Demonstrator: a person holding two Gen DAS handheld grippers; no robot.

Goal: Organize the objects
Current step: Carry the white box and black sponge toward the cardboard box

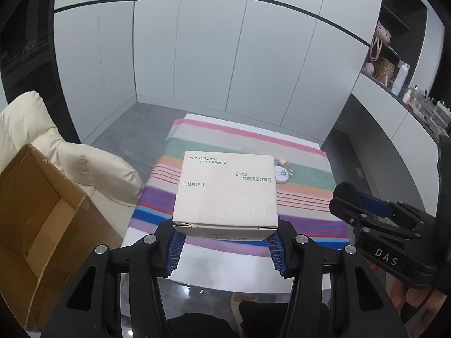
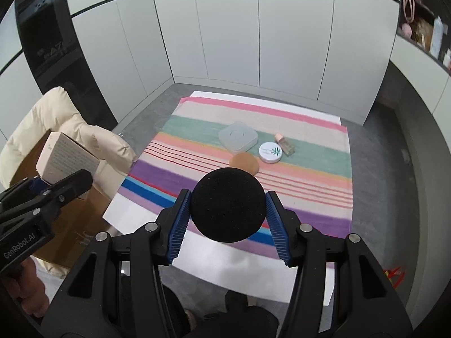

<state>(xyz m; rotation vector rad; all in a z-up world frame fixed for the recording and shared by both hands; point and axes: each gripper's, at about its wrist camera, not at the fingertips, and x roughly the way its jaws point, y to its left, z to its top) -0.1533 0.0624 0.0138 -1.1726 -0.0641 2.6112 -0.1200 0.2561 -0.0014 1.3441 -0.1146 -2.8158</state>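
Cream primer box [image 1: 225, 191], black sponge [image 2: 228, 204] aloft

White table [image 2: 282, 278] under striped cloth [image 2: 310, 169]: clear case [image 2: 238, 140], compact [image 2: 271, 152], bottle [image 2: 285, 144], puff [image 2: 244, 162].

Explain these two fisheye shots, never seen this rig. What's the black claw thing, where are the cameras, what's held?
There is no robot here. A person holds a hand-held gripper in each hand, and a fisheye camera on each looks forward along its two fingers.

The left wrist view shows the left hand-held gripper shut on a white primer box. A cardboard box stands to its left.

The right wrist view shows the right hand-held gripper shut on a round black sponge puff. The other gripper with its box shows at that view's left edge.

Below both lies a striped cloth on a white table. On the cloth are a clear square case, a tan puff, a round white compact and a small bottle.
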